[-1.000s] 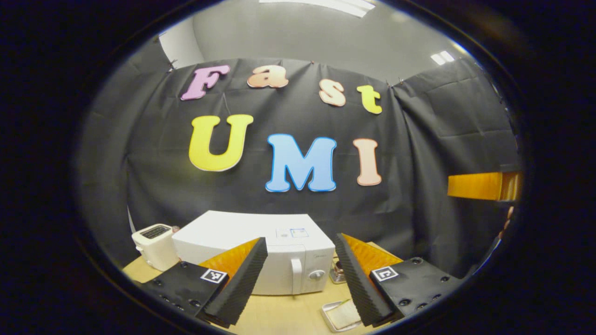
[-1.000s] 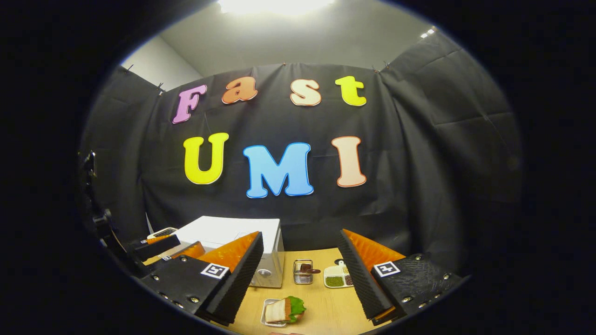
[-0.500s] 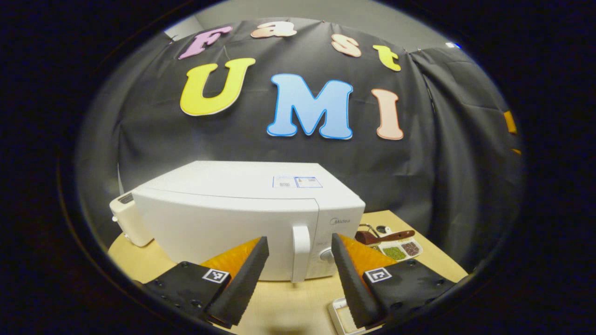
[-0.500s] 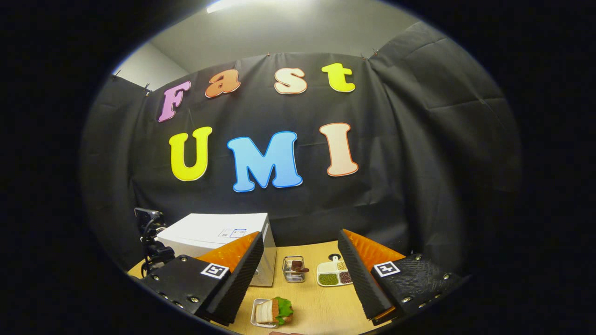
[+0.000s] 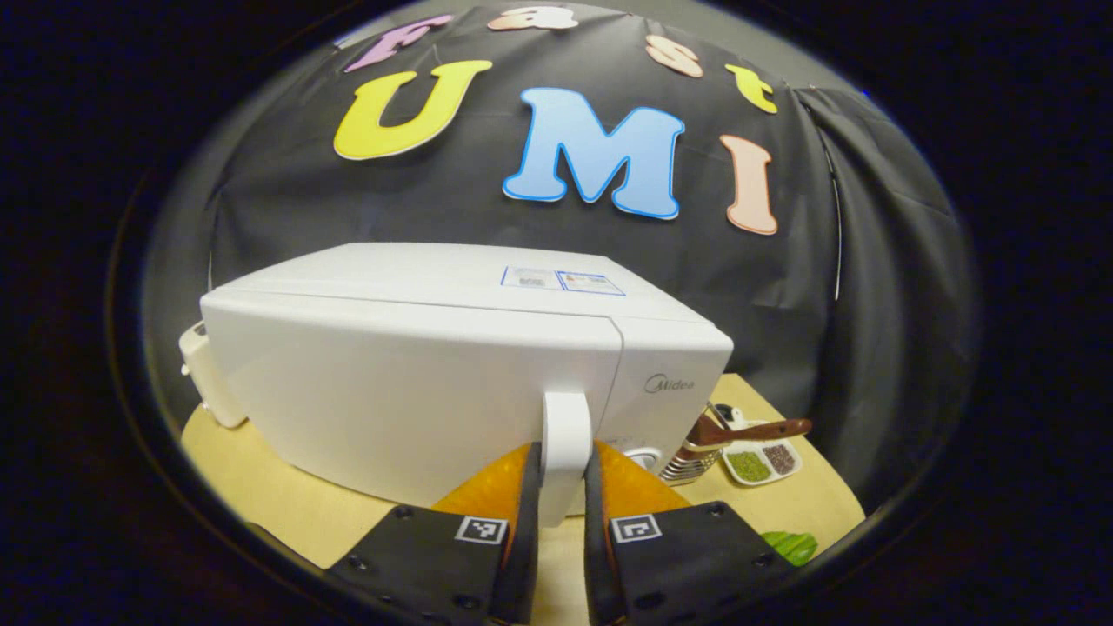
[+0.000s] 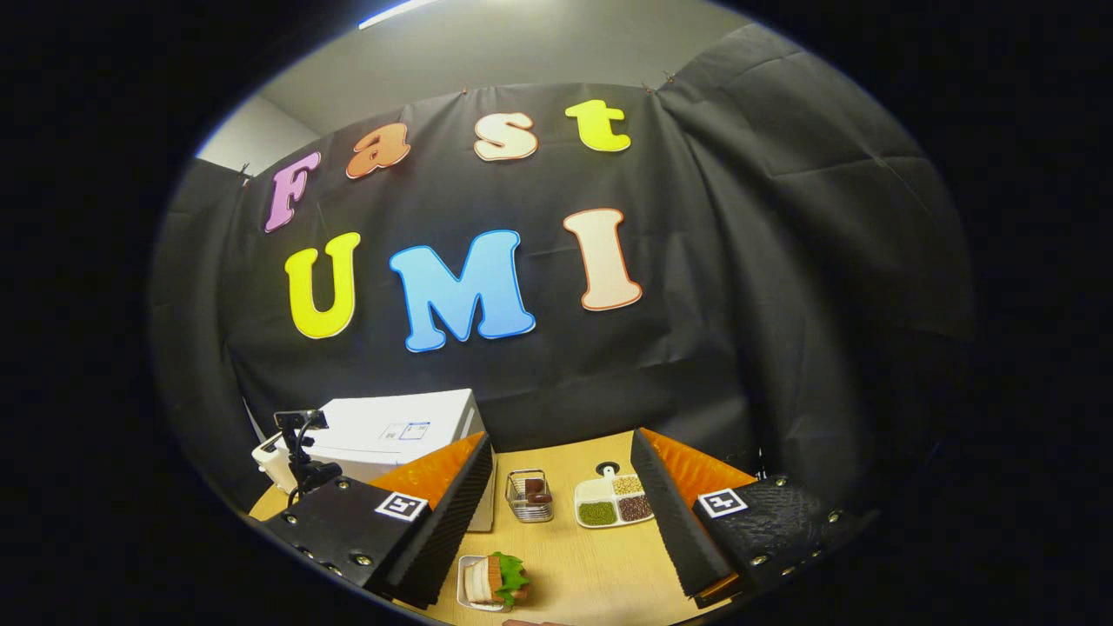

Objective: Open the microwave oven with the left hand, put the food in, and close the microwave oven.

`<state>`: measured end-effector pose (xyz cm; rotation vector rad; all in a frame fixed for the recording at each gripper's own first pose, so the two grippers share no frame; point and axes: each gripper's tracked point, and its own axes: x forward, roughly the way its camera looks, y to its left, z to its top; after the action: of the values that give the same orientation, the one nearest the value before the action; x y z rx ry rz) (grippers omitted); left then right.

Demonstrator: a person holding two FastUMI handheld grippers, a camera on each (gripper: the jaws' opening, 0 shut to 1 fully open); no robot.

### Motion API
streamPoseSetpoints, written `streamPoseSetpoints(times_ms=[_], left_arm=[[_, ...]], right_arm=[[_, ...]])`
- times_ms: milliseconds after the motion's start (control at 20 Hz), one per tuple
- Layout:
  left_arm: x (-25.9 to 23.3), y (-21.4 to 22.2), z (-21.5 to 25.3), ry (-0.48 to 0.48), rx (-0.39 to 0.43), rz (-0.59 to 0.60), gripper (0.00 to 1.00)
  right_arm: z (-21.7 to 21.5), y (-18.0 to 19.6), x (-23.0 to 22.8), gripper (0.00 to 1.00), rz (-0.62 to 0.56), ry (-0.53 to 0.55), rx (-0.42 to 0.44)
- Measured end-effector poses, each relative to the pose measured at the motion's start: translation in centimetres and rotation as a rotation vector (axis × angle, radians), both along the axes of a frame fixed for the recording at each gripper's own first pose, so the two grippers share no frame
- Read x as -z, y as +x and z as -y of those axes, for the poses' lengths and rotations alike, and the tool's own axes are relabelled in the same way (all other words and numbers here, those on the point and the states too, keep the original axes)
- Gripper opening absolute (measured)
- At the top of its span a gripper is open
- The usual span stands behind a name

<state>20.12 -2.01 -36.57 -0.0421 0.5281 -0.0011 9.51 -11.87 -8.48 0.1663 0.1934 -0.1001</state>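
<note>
While the microwave oven [image 5: 417, 382] stands shut on the table [image 5: 261, 487], its white door handle [image 5: 565, 452] sits between the fingers of the left hand-held gripper [image 5: 561, 530], which is closed down to a narrow gap; both pads appear pressed against the handle's sides. The oven is white, with its door flush against the body and a control panel on its right end. In the right gripper view the same oven shows at the far left of the table, with a small camera mount [image 6: 300, 435] in front of it. The right hand-held gripper [image 6: 565, 530] is held above the table with its fingers spread wide and nothing between them. A white toaster [image 5: 209, 382] stands just beside the oven's left end, partly hidden behind it. To the right of the oven stand a wire basket [image 6: 529, 497] and, near it, a divided dish [image 6: 613, 504] holding green and brown grains. The food, a sandwich with lettuce [image 6: 496, 581], lies on a small tray [image 6: 463, 596] on the near part of the table, well apart from the oven door and below the right hand-held gripper's left finger.
</note>
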Motion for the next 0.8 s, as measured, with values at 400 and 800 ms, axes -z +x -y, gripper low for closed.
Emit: streamPoseSetpoints(times_ms=[400, 800], left_arm=[[-0.2, -0.1, -0.1, 0.038, 0.025, -0.050, 0.06], [-1.9, -10.5, -1.4, 0.015, 0.079, -0.087, 0.06]], right_arm=[[-0.9, -0.3, 0.0, 0.97, 0.004, 0.018, -0.017], [-3.9, -1.8, -0.5, 0.97, 0.017, -0.034, -0.072]])
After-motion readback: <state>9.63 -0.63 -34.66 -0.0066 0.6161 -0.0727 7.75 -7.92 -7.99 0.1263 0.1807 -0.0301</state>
